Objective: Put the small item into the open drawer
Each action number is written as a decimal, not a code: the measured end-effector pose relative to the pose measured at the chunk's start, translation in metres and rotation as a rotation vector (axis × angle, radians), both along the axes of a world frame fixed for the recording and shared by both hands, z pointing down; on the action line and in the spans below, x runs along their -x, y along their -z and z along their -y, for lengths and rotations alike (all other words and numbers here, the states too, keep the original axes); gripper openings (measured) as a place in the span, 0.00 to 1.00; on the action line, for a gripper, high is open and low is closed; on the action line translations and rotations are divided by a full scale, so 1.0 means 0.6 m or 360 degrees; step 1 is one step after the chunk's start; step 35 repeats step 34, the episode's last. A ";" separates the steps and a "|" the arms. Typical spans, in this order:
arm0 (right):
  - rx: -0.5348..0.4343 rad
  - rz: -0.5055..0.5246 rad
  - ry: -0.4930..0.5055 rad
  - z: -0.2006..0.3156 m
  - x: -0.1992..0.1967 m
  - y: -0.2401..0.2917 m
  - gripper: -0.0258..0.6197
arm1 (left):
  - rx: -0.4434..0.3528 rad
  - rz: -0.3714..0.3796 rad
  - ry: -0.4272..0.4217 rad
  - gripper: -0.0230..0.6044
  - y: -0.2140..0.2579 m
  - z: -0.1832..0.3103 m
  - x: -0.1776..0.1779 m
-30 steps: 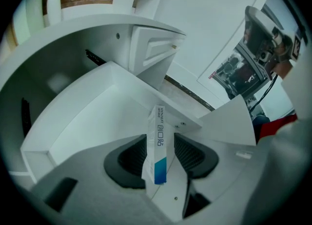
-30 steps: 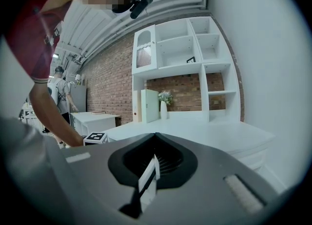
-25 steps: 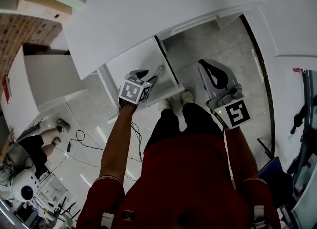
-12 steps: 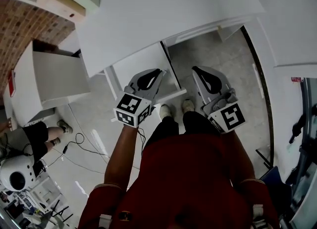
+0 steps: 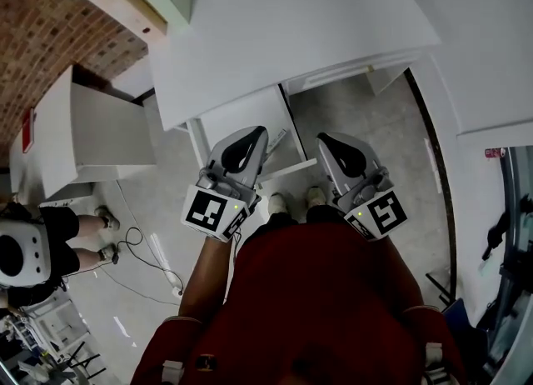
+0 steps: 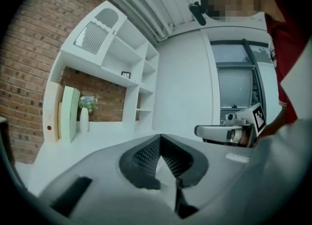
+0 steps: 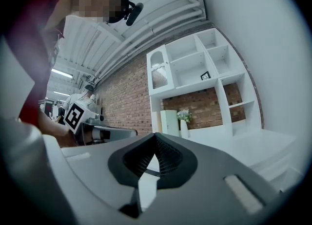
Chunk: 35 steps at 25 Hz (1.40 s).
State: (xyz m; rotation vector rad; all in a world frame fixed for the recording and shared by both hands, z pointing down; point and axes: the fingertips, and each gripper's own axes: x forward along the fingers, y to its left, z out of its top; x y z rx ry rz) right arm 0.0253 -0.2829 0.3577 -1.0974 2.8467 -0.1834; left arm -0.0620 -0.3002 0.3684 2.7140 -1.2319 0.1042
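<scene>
My left gripper (image 5: 249, 137) and right gripper (image 5: 331, 142) are pinched shut, empty — the open drawer (image 5: 236, 115) lies just beyond the left.

My left gripper (image 5: 251, 135) covers the near end of the drawer (image 5: 241, 112); I can't see inside there. Left of the drawer, the frame crops a bystander (image 5: 33, 250).

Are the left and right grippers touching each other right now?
Apart. The head view shows the left gripper and right gripper side by side with a clear gap, the front edge of the drawer visible between them.
</scene>
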 end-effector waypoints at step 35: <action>-0.0062 0.0041 -0.0065 -0.026 0.006 0.030 0.06 | -0.0185 0.0026 -0.0032 0.05 0.040 -0.020 0.020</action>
